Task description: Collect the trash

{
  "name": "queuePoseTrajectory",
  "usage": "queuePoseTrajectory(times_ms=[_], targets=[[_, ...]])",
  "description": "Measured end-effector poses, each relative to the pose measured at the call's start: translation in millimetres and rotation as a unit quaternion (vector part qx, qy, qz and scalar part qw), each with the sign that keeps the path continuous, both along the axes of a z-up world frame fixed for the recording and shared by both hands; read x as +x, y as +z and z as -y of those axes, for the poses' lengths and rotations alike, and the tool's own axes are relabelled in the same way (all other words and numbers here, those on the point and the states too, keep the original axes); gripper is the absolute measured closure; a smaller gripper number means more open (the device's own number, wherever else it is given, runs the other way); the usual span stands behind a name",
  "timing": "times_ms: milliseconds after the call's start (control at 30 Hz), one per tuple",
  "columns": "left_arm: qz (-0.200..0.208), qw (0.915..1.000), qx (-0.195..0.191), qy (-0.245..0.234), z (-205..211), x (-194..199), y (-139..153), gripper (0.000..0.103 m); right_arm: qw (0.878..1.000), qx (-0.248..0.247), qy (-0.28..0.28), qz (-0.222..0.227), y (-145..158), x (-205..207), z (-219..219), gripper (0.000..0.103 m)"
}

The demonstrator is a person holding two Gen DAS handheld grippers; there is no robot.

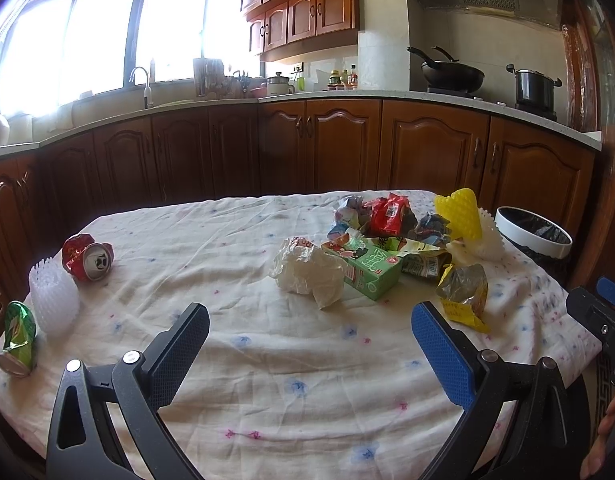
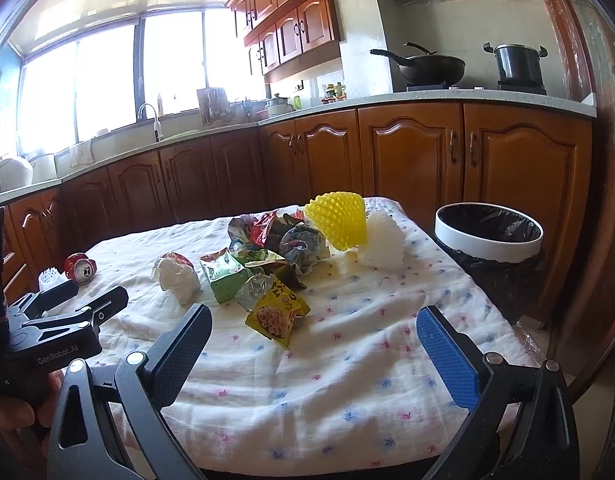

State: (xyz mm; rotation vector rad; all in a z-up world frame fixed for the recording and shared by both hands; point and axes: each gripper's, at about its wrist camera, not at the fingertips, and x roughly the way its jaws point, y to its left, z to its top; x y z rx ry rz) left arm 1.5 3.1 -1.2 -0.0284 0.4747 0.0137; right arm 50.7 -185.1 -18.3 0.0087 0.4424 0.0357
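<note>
Trash lies on a cloth-covered table [image 1: 247,360]. A heap right of centre holds crumpled white paper [image 1: 307,270], a green carton [image 1: 373,272], a red wrapper [image 1: 389,214], a yellow foam net [image 1: 459,214] and a yellow snack packet [image 1: 465,298]. At the left edge are a crushed red can [image 1: 87,256], a white foam net [image 1: 53,300] and a crushed green can [image 1: 19,340]. My left gripper [image 1: 309,328] hangs open over the near cloth, short of the paper. My right gripper [image 2: 313,334] is open too, with the snack packet [image 2: 277,314] just beyond its fingers.
A white-rimmed bin [image 2: 489,232] with a black liner stands past the table's right edge. Wooden cabinets and a counter [image 1: 307,96] run behind, with a sink, a wok and a pot. The left gripper's body [image 2: 55,328] shows at the right view's left side, held by a hand.
</note>
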Motion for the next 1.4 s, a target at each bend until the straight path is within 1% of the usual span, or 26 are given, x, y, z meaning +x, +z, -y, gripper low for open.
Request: queuePoseTrajectory(times_ms=[267, 500, 600, 733, 800, 867, 933, 1067, 1133, 1200, 1300, 1367, 1400], targets=[[-0.013, 0.9999, -0.009, -0.002, -5, 10, -1, 0.002, 1.0, 0.013, 0.008, -0.008, -1, 4, 2, 0.0], [-0.041, 0.9986, -0.033, -0.001, -17, 28, -1, 0.002, 0.999, 0.032, 0.02, -0.021, -2, 11, 4, 0.0], [-0.055, 0.9976, -0.043, 0.0, -23, 40, 1, 0.004, 0.998, 0.048, 0.026, -0.032, -3, 18, 7, 0.001], [-0.079, 0.9951, -0.06, 0.0, -31, 61, 4, 0.005, 0.996, 0.062, 0.033, -0.05, -4, 30, 9, 0.008], [-0.092, 0.9935, -0.067, -0.001, -33, 73, 4, 0.007, 0.995, 0.07, 0.037, -0.064, -6, 39, 9, 0.015], [-0.103, 0.9915, -0.079, -0.002, -38, 86, 5, 0.009, 0.993, 0.073, 0.042, -0.078, -10, 48, 8, 0.024], [-0.112, 0.9897, -0.089, -0.002, -42, 97, 5, 0.009, 0.991, 0.077, 0.05, -0.092, -12, 56, 6, 0.029], [-0.127, 0.9862, -0.106, -0.003, -50, 124, 5, 0.01, 0.987, 0.095, 0.059, -0.117, -17, 74, 6, 0.032], [-0.136, 0.9842, -0.113, -0.006, -52, 137, 3, 0.01, 0.986, 0.092, 0.058, -0.124, -19, 82, 4, 0.033], [-0.143, 0.9832, -0.113, -0.004, -53, 150, -1, 0.013, 0.985, 0.094, 0.058, -0.135, -22, 92, 4, 0.034], [-0.158, 0.9799, -0.121, -0.009, -54, 165, -8, 0.025, 0.981, 0.099, 0.057, -0.154, -30, 105, 5, 0.04], [-0.169, 0.9774, -0.125, -0.015, -52, 171, -14, 0.043, 0.978, 0.106, 0.06, -0.169, -36, 113, 6, 0.049], [-0.174, 0.9762, -0.128, -0.02, -53, 173, -17, 0.048, 0.977, 0.106, 0.061, -0.175, -40, 115, 5, 0.053]])
